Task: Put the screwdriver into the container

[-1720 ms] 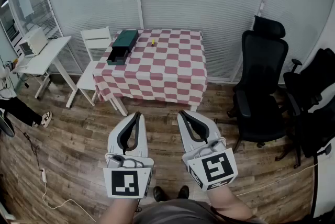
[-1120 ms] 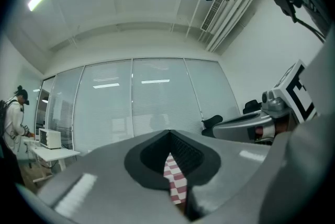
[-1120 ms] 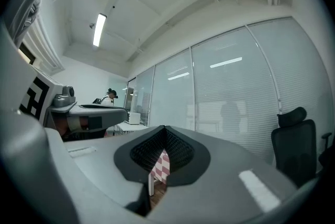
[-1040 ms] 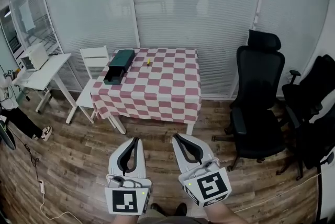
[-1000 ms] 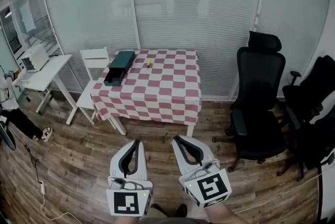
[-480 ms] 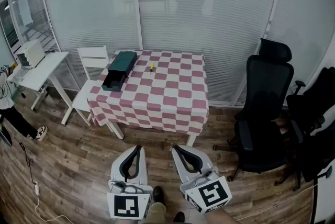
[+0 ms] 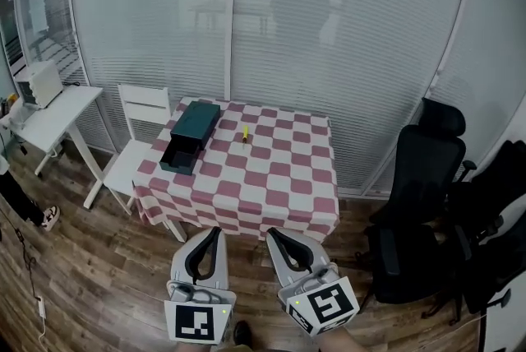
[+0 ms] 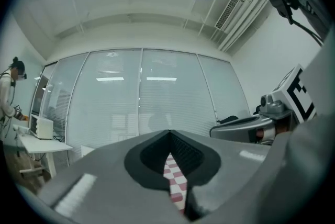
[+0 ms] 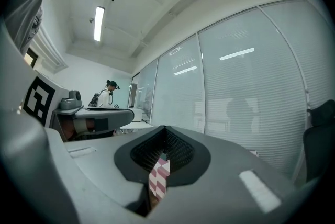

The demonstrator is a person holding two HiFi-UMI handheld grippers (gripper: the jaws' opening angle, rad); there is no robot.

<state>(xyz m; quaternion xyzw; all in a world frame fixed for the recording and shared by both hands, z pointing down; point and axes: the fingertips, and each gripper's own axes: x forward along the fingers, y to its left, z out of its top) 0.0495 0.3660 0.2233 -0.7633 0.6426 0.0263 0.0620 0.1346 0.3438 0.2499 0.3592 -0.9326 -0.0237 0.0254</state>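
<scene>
A small yellow-handled screwdriver (image 7: 245,133) lies on the red-and-white checked table (image 7: 271,186), towards its far side. At the table's far left stands the dark green container (image 7: 192,125), with its drawer (image 7: 177,158) pulled out towards me. My left gripper (image 7: 218,230) and right gripper (image 7: 269,232) are held side by side low in the head view, short of the table's near edge. Both are shut with nothing in them. In the left gripper view the fingertips (image 8: 169,133) meet, and only a strip of checked cloth shows below them. The right gripper (image 9: 165,129) shows the same.
A white chair (image 7: 138,138) stands left of the table, with a white desk (image 7: 51,113) beyond it. Black office chairs (image 7: 423,182) crowd the right side. A glass wall with blinds (image 7: 329,30) runs behind the table. Someone's legs (image 7: 25,206) show at the left edge.
The table has drawn closer and sits lower in the head view. Both grippers have travelled forward towards it together, staying shut and side by side.
</scene>
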